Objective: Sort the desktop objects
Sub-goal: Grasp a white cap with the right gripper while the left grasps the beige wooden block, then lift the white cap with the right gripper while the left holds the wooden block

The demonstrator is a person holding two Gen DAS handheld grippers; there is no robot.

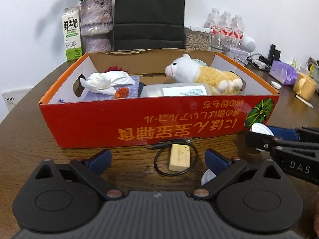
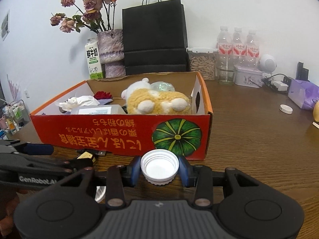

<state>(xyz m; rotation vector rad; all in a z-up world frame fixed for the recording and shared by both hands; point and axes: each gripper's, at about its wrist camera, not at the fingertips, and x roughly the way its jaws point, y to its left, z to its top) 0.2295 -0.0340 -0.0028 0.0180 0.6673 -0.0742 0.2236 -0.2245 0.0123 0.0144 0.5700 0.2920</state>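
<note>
My right gripper [image 2: 159,169] is shut on a white bottle cap [image 2: 159,165], held open side up between the blue pads just in front of the red cardboard box [image 2: 99,131]. The same cap [image 1: 261,129] shows at the right of the left wrist view, by the box's pumpkin picture. My left gripper [image 1: 158,159] is open, and a wooden block [image 1: 179,157] inside a black cable loop [image 1: 156,160] lies on the table just beyond its fingers. The box [image 1: 139,123] holds a plush toy [image 1: 203,73], crumpled tissue [image 1: 105,80] and a white plastic bottle [image 1: 175,90].
Behind the box stand a milk carton [image 2: 92,59], a vase of dried roses [image 2: 110,45], a black paper bag [image 2: 154,37], water bottles [image 2: 237,47] and a jar [image 2: 202,63]. To the right lie a purple tissue pack [image 2: 303,94], a small white lid [image 2: 286,109] and a yellow mug [image 1: 305,85].
</note>
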